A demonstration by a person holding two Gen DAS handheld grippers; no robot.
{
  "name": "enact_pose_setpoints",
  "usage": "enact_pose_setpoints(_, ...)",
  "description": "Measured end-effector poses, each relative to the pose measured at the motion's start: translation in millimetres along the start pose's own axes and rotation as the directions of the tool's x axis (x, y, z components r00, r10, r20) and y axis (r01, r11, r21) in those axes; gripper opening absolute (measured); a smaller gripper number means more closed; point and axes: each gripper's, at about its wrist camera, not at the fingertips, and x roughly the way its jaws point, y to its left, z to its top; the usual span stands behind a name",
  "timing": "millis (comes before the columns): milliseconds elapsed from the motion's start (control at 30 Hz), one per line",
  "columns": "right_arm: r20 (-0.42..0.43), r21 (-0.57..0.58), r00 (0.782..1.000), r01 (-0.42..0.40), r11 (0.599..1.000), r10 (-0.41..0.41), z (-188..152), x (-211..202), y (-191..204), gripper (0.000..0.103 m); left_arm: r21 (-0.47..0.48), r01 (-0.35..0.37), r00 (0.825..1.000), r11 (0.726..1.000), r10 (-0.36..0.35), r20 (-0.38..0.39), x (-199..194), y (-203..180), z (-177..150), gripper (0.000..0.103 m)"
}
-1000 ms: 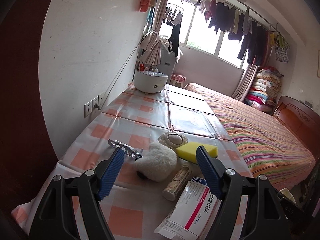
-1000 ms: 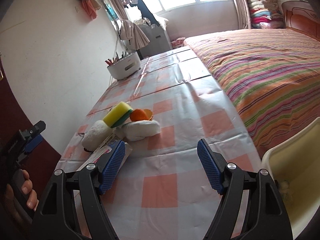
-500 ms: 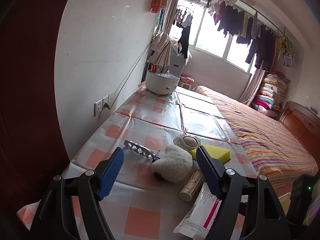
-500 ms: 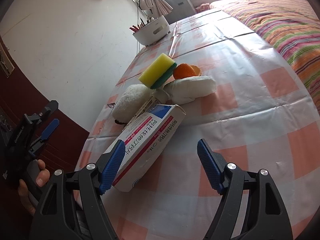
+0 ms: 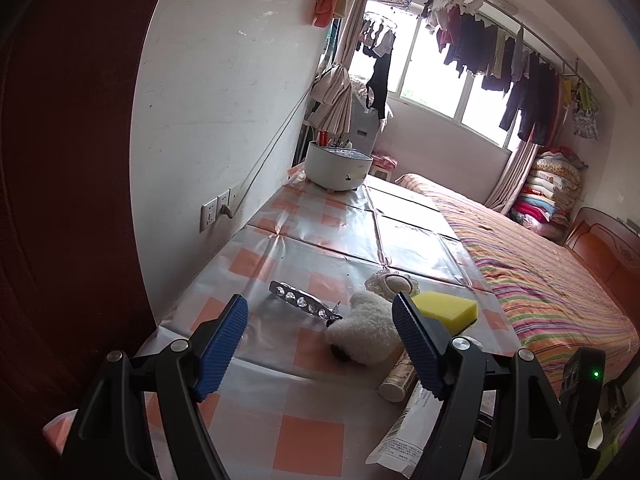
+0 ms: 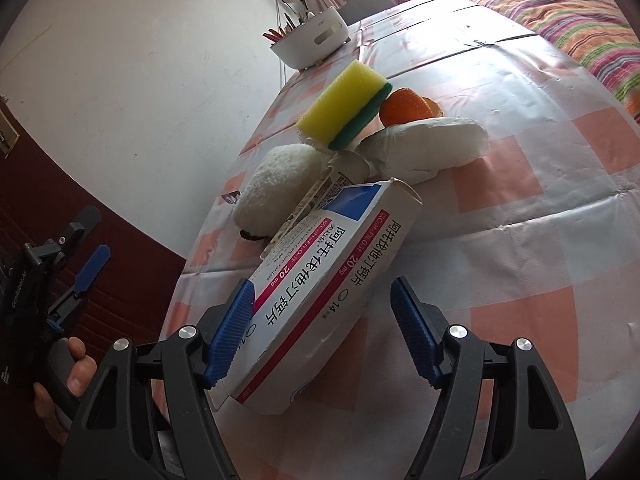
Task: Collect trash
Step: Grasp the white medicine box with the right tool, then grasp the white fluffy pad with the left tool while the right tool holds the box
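A: While the right gripper (image 6: 322, 330) stands wide apart, its blue pads straddle the near end of the medicine box (image 6: 320, 280); the left pad looks to be against the box's side, the right pad clear of it. Nothing clamped.

B: Left gripper (image 5: 320, 344)?

A: Spread wide too, holding nothing, above the checked tablecloth (image 5: 312, 444). Between its pads in the left wrist view: fluffy white plush (image 5: 362, 334), with a foil blister strip (image 5: 304, 302) just beside it on the left.

B: Where's the box lying?

A: On the table's near edge, tilted, far end propped up on the pile, flap open. White with pink band and blue corner. Left wrist view shows only its edge (image 5: 408, 436), behind the right finger.

B: Pile contents?

A: Plush (image 6: 280, 184) left of the box, a small cylindrical bottle (image 5: 398, 378) between them. Yellow-green sponge (image 6: 346, 106) leaning on top, orange peel (image 6: 404, 106) touching its right side, a white crumpled wad (image 6: 424, 148) in front of the peel. A round beaded trinket (image 5: 392, 282) behind the plush.

B: Farther out?

A: White tub with utensils (image 6: 310, 38) at the far end, well apart. Striped bed (image 5: 540, 280) along the table's right side.
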Motion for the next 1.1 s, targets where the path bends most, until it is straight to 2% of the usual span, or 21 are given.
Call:
enact_pose_setpoints(133,-0.006,0.007,1.000,-0.010,1.000,0.010,1.6,8.2,3.3,0.067,0.002,-0.004,1.000,1.000,0.004,0.000,-0.7,2.0,0.5,0.073)
enact_pose_setpoints(200,-0.013,0.014,0.999,-0.029,0.999,0.029,1.9,12.9,4.1,0.059,-0.001,-0.003,1.000,1.000,0.003,-0.004,-0.8,2.4,0.5,0.073)
enact_pose_setpoints(333,-0.009,0.024,0.999,-0.040,0.999,0.040,2.7,14.9,4.7,0.057,0.001,-0.002,1.000,1.000,0.002,-0.010,0.3,1.3,0.5,0.073)
enact_pose_setpoints(467,0.006,0.052,0.998,-0.064,0.997,0.063,3.8,10.7,-0.4,0.050,0.012,0.000,1.000,1.000,0.000,-0.011,0.1,-1.3,-0.4,0.073)
enact_pose_setpoints(667,0.061,0.034,0.995,-0.076,0.997,0.074,7.6,-10.9,0.2,0.048,0.021,0.001,1.000,1.000,-0.001,-0.019,3.1,-5.0,-0.2,0.073)
enact_pose_setpoints(833,0.115,0.058,0.990,-0.087,0.995,0.080,11.6,-36.3,-13.9,0.048,0.029,0.000,1.000,1.000,0.000,-0.026,7.5,-8.3,0.2,0.073)
enact_pose_setpoints(1100,0.220,0.102,0.973,-0.093,0.990,0.069,19.7,-83.1,-41.2,0.048,0.037,0.018,0.995,0.999,-0.015,-0.097,29.4,-16.2,-2.2,0.073)
